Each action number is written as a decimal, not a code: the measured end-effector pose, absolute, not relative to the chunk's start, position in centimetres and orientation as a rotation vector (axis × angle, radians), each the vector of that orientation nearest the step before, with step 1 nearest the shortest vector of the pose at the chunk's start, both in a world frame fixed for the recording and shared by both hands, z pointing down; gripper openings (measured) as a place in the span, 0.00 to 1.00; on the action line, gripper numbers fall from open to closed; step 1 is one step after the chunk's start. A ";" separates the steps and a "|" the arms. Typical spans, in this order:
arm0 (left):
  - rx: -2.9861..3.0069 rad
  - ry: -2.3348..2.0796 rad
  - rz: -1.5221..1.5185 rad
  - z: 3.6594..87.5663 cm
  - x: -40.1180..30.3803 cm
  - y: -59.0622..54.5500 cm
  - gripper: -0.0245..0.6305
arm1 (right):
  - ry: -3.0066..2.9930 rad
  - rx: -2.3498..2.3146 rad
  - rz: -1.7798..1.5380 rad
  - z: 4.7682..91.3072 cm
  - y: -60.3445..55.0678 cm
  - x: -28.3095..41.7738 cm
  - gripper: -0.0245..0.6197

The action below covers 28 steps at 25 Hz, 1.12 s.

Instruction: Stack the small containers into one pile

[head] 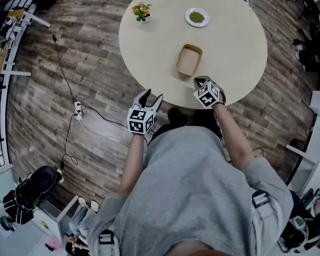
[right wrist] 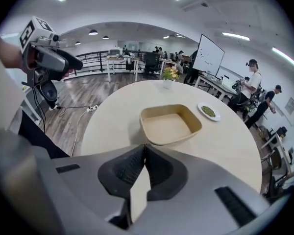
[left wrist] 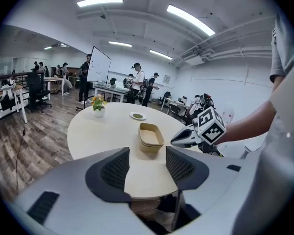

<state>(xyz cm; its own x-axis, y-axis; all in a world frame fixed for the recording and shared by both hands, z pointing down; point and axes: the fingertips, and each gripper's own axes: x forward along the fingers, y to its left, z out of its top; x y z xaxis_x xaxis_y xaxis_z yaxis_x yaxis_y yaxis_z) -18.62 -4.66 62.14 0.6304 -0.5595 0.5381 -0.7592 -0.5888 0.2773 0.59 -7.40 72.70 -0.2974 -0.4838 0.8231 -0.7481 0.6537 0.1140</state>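
A pile of tan small containers [head: 189,59] stands nested on the round beige table [head: 149,52], near its front edge. The left gripper view shows two rims, one inside the other [left wrist: 151,137]. Just in front of the pile, my right gripper [head: 200,81] hovers over the table's edge, shut with nothing between its jaws [right wrist: 145,151]; the top container [right wrist: 170,124] lies straight ahead of it. Off the table to the left, my left gripper [head: 151,96] stands open and empty [left wrist: 146,163], pointing at the pile from a distance.
At the table's far side are a small flower pot [head: 141,10] and a white plate of green food [head: 197,17]. A power strip and cables [head: 78,110] lie on the wooden floor to the left. People, desks and a whiteboard [left wrist: 99,65] fill the background.
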 end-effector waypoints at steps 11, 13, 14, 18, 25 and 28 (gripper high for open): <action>2.429 -1.042 0.491 60.4 -17.1 -5.2 0.20 | -2.080 1.070 0.477 70.5 -2.4 3.1 0.05; 2.436 -1.052 0.476 60.2 -16.9 -5.4 0.16 | -2.132 1.101 0.473 69.7 -2.2 3.2 0.05; 2.436 -1.050 0.468 60.1 -16.8 -5.4 0.15 | -2.153 1.117 0.489 69.3 -2.1 3.3 0.05; 2.442 -1.013 0.451 59.6 -16.3 -5.4 0.10 | -2.192 1.171 0.553 68.1 -1.6 3.8 0.05; 2.463 -0.943 0.456 58.9 -15.3 -4.5 0.07 | -2.221 1.215 0.516 65.4 -1.8 4.4 0.05; 2.461 -0.941 0.457 58.9 -15.2 -4.3 0.07 | -2.222 1.209 0.507 65.4 -1.7 4.5 0.05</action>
<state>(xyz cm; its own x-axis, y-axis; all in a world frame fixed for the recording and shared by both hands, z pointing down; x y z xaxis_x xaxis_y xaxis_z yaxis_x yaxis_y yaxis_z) -15.22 -4.33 58.93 0.7105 -0.5357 0.4563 -0.6898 -0.6583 0.3012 4.51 -1.74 65.39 -0.4410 -0.6402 0.6291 -0.8498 0.5233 -0.0631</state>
